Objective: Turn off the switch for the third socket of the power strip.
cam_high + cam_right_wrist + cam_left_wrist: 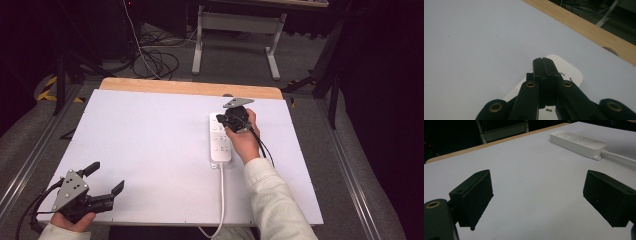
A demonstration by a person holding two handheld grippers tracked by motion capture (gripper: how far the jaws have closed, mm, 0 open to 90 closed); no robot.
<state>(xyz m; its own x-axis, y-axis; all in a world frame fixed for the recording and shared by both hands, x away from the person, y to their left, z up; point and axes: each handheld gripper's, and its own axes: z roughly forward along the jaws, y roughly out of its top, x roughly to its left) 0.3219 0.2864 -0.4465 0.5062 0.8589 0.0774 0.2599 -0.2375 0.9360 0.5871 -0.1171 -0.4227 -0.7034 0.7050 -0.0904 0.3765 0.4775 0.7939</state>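
The white power strip [220, 140] lies right of centre on the worktop [150, 145], its cord running near. The right claw [543, 61] hangs clenched over its far end; the left claw [102, 177], released, sits near-left.

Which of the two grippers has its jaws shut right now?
The right gripper, held over the far end of the white power strip; its jaws are pressed together. The left gripper, near the table's front left corner, has its jaws spread wide apart.
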